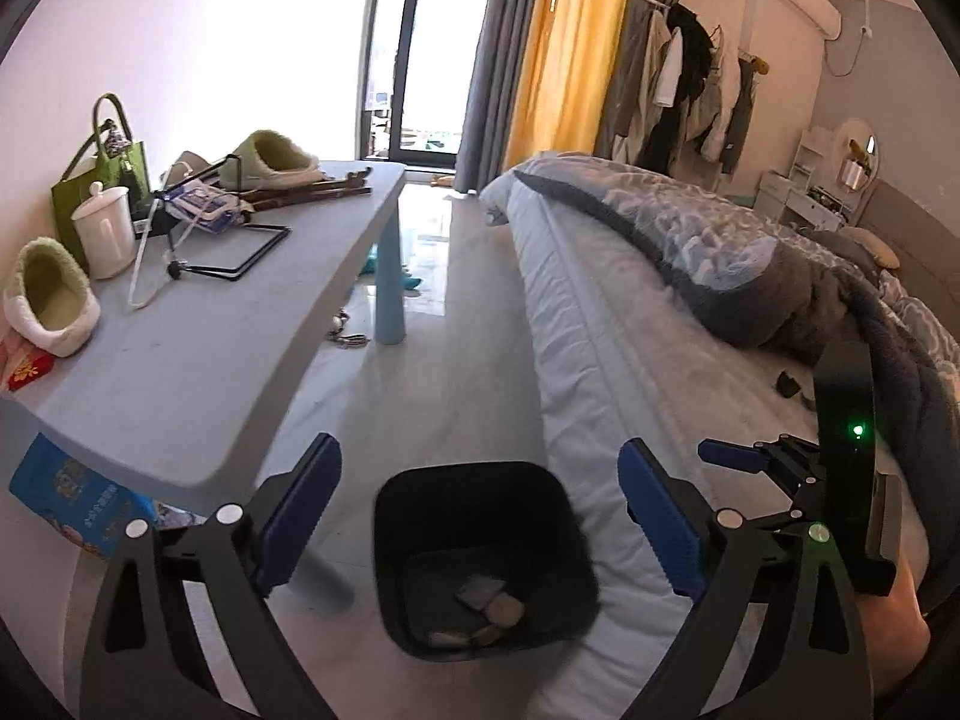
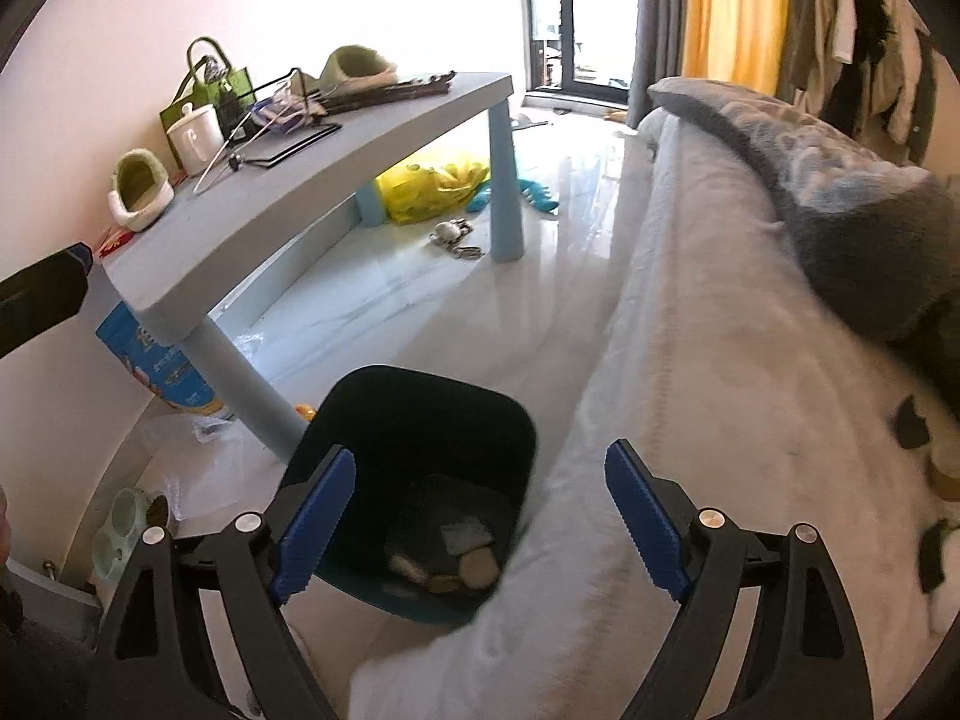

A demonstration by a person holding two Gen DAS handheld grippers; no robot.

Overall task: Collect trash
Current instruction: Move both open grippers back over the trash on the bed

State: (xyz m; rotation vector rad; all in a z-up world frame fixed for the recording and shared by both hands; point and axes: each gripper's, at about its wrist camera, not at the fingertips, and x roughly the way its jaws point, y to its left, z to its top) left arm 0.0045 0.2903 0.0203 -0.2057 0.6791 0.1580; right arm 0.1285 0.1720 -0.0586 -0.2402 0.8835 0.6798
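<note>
A dark waste bin [image 1: 420, 498] stands on the floor between the grey table and the bed. Several scraps of trash [image 1: 489, 597] lie at its bottom. My left gripper [image 1: 477, 450] hangs open above the bin with nothing between its blue pads. In the right wrist view the same bin [image 2: 420, 408] sits below my right gripper [image 2: 480, 453], which is also open and empty, with the scraps [image 2: 474, 564] seen between its fingers. A fingertip [image 1: 723, 455] of the right gripper shows beside the bed edge. A small dark piece [image 2: 912, 420] lies on the mattress.
The grey table [image 1: 240, 360] holds fluffy slippers [image 1: 51, 306], a white lidded cup [image 1: 105, 231], a green bag [image 1: 102, 180] and a wire stand. The bed [image 2: 690, 360] fills the right. Under the table lie a yellow bag [image 2: 432, 186], a blue packet [image 2: 162, 360] and clear plastic [image 2: 204, 462].
</note>
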